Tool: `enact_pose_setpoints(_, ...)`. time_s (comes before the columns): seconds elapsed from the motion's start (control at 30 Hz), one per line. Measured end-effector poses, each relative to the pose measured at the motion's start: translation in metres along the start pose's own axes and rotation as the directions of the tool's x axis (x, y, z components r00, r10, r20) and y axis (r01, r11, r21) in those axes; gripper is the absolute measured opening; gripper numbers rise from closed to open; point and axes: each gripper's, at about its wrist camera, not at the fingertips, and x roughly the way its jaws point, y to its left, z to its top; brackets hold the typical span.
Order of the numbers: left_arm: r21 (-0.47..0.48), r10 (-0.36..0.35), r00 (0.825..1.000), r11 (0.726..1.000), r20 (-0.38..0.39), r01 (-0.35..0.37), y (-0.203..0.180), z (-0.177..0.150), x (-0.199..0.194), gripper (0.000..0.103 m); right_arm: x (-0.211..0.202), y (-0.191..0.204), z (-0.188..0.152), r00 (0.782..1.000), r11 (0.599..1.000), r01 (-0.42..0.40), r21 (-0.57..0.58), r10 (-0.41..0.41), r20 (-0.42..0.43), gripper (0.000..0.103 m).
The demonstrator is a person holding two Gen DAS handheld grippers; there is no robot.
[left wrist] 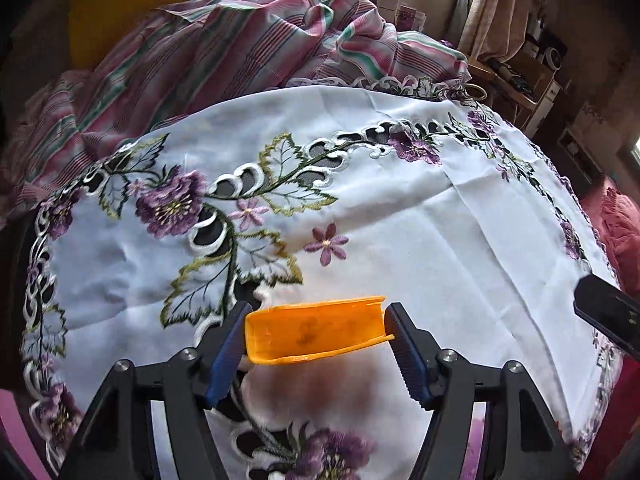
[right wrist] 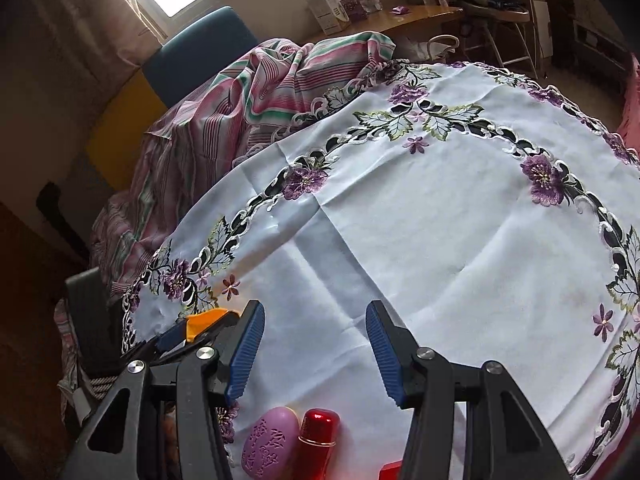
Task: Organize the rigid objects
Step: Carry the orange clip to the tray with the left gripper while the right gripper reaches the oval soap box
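Orange plastic tray piece (left wrist: 316,330), a shallow open-sided scoop shape, sits crosswise between the blue ribbed pads of my left claw (left wrist: 316,338); each pad meets one end of it, so I read it as pinched there. It is above the white embroidered tablecloth (left wrist: 400,208), close to that cloth's near left edge, and I cannot tell whether its underside rests on the fabric. In the right wrist view the same orange piece (right wrist: 210,320) shows only as a corner behind the left claw's finger.

My right claw (right wrist: 316,344) is spread partway with nothing between its pads, only bare white cloth. At the near edge below it lie a lilac oval soap-like block (right wrist: 268,446) and, just beside and touching it, a shiny red metallic cylinder with a gold band (right wrist: 318,440). The lilac block carries raised characters that I cannot read with confidence.

A striped pink, green and white sheet (left wrist: 224,52) is bunched along the tablecloth's far left edge. Beyond it stand a blue chair back (right wrist: 200,48) and a wooden desk (right wrist: 404,20) with small white boxes, their print too small to read.
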Motion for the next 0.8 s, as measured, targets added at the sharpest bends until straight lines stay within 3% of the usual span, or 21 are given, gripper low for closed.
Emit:
enact_pose_setpoints(0.33,-0.057,0.051,0.996,0.997,0.075,-0.046,0.019,-0.067,-0.088,0.069,0.023,0.012,-0.010,0.992,0.998,-0.034,-0.053,0.027,-0.123,0.054)
enact_pose_setpoints(0.67,-0.112,0.089,0.985,0.991,0.150,-0.073,0.031,-0.119,-0.166,0.069,0.031,0.016,-0.014,0.986,0.996,-0.025,-0.086,0.010,-0.167,0.053)
enact_pose_setpoints(0.8,-0.135,0.106,0.977,0.987,0.185,-0.081,0.038,-0.137,-0.192,0.069,0.032,0.028,-0.018,0.975,0.987,-0.118,-0.111,0.094,-0.200,0.053)
